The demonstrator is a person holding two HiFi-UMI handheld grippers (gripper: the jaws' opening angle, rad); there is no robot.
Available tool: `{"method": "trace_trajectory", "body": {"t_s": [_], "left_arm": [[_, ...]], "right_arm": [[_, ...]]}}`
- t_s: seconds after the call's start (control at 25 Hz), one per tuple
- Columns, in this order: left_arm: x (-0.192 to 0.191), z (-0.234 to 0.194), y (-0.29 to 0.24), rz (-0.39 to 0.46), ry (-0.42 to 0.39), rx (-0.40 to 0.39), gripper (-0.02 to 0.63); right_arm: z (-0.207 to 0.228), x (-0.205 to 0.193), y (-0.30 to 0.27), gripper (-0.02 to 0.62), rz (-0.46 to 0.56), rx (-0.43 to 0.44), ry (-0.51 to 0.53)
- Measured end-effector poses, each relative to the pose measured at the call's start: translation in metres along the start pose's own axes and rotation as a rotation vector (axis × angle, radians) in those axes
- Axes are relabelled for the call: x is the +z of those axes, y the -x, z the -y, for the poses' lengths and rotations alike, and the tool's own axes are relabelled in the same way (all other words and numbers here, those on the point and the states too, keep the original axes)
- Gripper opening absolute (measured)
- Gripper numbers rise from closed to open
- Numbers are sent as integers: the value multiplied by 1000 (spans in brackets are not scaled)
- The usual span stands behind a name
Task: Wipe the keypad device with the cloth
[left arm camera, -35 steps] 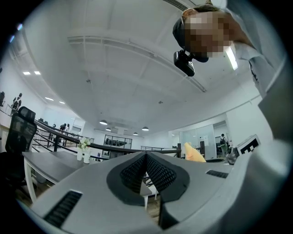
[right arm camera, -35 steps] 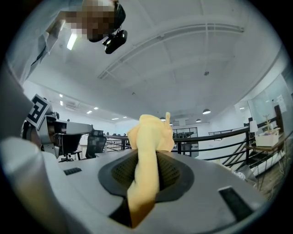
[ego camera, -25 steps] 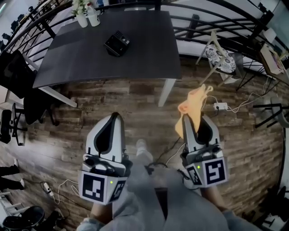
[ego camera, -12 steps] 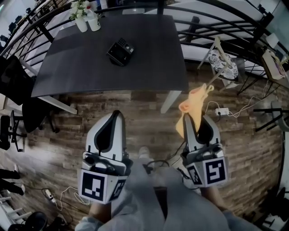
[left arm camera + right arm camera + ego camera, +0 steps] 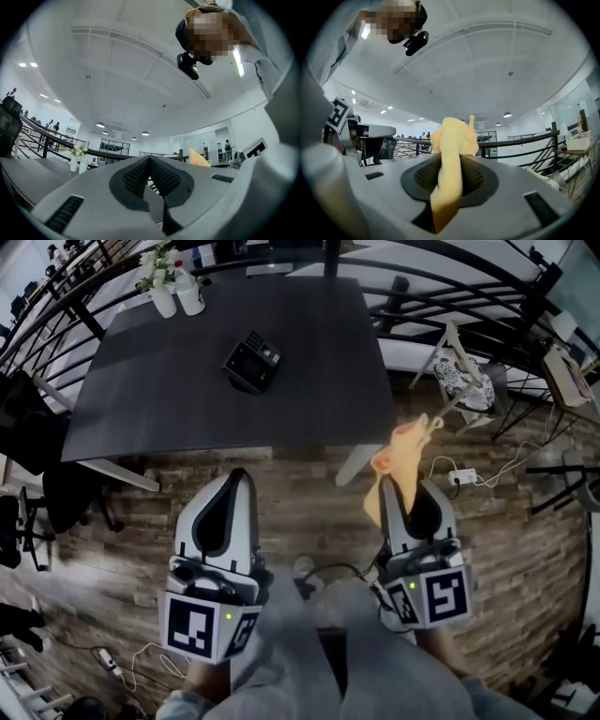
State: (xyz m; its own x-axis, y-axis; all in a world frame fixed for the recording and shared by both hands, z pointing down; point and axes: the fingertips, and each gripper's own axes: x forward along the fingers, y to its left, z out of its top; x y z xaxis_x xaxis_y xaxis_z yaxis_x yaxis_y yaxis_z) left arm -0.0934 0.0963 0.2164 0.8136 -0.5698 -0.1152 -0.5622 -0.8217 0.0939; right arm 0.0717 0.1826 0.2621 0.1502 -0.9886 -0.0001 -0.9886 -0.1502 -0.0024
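Note:
The black keypad device [image 5: 251,361] lies on the dark grey table [image 5: 169,390], ahead of me and well beyond both grippers. My right gripper [image 5: 386,489] is shut on a yellow-orange cloth [image 5: 403,457], which sticks up past the jaw tips over the wooden floor; the cloth [image 5: 451,154] fills the closed jaws in the right gripper view. My left gripper [image 5: 236,480] is shut with nothing in it, held over the floor just short of the table's near edge. In the left gripper view the left gripper [image 5: 150,159] has its jaws pressed together, pointing across the room.
Two white vases with flowers [image 5: 172,292] stand at the table's far left corner. A black office chair [image 5: 28,418] is at the left. A light chair [image 5: 464,367] and a power strip with cable [image 5: 459,476] are at the right. Black railings [image 5: 450,287] run behind the table.
The table and keypad device have shifted lower and closer in the head view as I move toward them. Both grippers keep their pose, the cloth still held.

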Motion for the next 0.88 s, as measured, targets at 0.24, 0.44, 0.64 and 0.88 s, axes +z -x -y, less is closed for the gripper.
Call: {"method": "trace_trajectory", "body": {"t_s": [0.24, 0.44, 0.64, 0.88], "left_arm": [[0, -16, 0, 5, -4, 9, 14], [0, -20, 6, 5, 0, 14, 13], [2, -25, 13, 13, 4, 32, 14], [7, -28, 14, 29, 7, 40, 12]], "right_arm": [[-9, 0, -13, 100, 3, 4, 0], [-14, 3, -14, 100, -1, 4, 5], [-17, 4, -15, 100, 1, 10, 17], [-19, 3, -22, 100, 2, 19, 14]]}}
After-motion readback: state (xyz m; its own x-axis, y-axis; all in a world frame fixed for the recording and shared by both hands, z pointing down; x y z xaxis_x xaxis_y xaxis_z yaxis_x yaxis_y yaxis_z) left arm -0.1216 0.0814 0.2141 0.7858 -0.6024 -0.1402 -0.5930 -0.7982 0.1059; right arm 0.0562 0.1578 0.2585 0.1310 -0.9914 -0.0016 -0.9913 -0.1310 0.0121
